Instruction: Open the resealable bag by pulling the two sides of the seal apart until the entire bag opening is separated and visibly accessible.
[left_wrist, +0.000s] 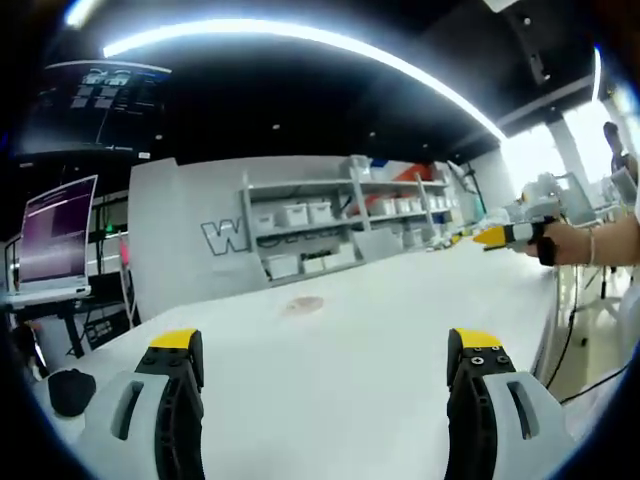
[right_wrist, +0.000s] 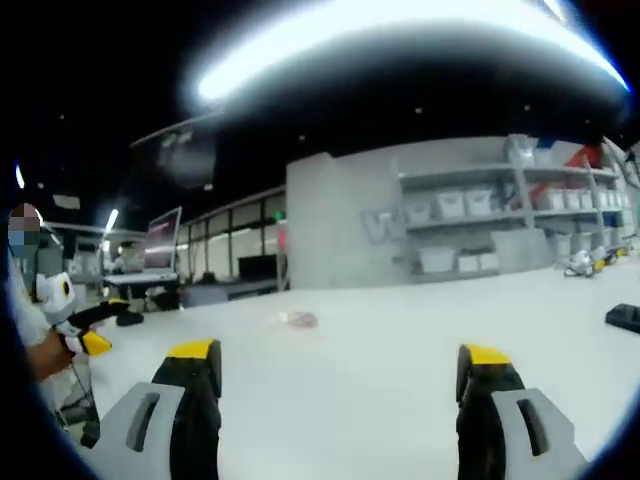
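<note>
**Both hand-held grippers spread and empty, bag lying far out on the desk**

While the resealable bag (left_wrist: 303, 304) lies flat and untouched on the white desk (left_wrist: 400, 330), both tools hang above the near part of the surface, well apart from it. In the left gripper view the bag sits straight ahead of the left hand-held gripper (left_wrist: 328, 352), about midway between its yellow-tipped jaws but far beyond them. In the right gripper view the small, pale bag (right_wrist: 298, 320) lies ahead and to the left of the right hand-held gripper (right_wrist: 335, 362). It is too small and blurred to tell its long axis or where the seal runs, or which tool is nearer. Each hand-held gripper has its jaws wide apart, holding and touching nothing. The seal looks unopened; the approach seems not yet begun.
</note>
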